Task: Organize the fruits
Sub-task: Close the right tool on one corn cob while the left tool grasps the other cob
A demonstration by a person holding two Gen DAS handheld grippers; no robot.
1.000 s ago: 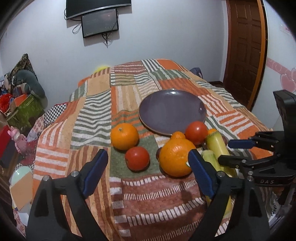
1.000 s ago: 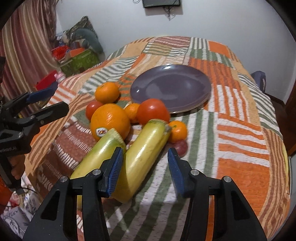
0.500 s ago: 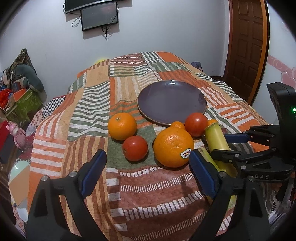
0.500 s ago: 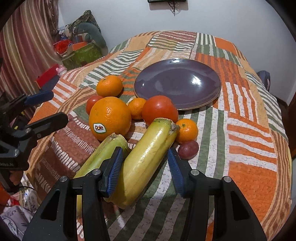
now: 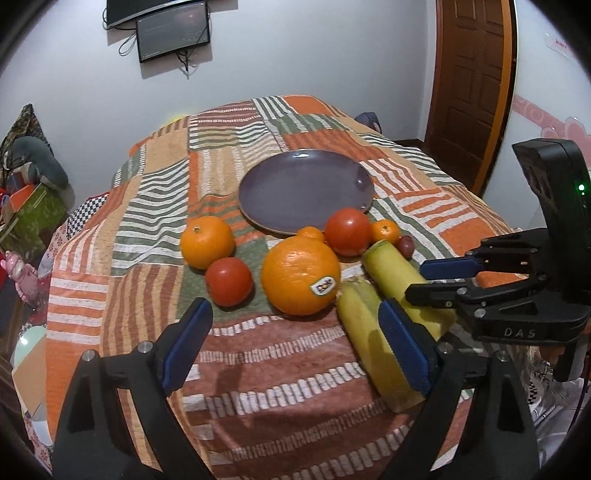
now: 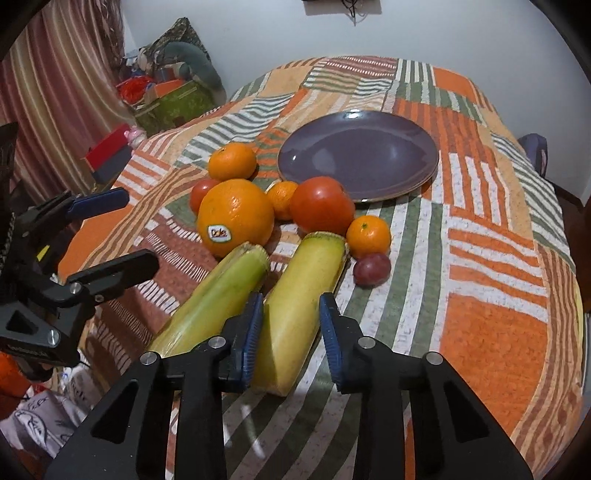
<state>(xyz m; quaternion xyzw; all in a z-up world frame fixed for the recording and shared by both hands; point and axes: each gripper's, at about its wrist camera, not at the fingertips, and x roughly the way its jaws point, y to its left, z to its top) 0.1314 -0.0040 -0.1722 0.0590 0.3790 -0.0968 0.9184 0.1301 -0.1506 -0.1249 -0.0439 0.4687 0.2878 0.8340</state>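
Note:
A purple plate (image 5: pixel 304 190) (image 6: pixel 358 157) lies empty on the patchwork cloth. In front of it sit a big Dole orange (image 5: pixel 300 275) (image 6: pixel 235 216), a smaller orange (image 5: pixel 207 242) (image 6: pixel 232 161), two tomatoes (image 5: pixel 229 281) (image 6: pixel 321 210), two small mandarins (image 6: pixel 368 236), a grape (image 6: pixel 371 269) and two yellow-green stalks (image 5: pixel 373 339) (image 6: pixel 304 299). My right gripper (image 6: pixel 291 328) is open, its jaws on either side of the right stalk's near half. My left gripper (image 5: pixel 295 343) is open and empty, just short of the big orange.
The table (image 6: pixel 495 295) drops off at the near and left edges. Boxes and clutter (image 6: pixel 170 99) stand on the floor to the left. A brown door (image 5: pixel 472 81) and a wall screen (image 5: pixel 173 27) are behind the table.
Both grippers have drawn back and risen a little, so the fruit looks farther away. The right gripper's jaws now straddle the right stalk. No fruit has moved.

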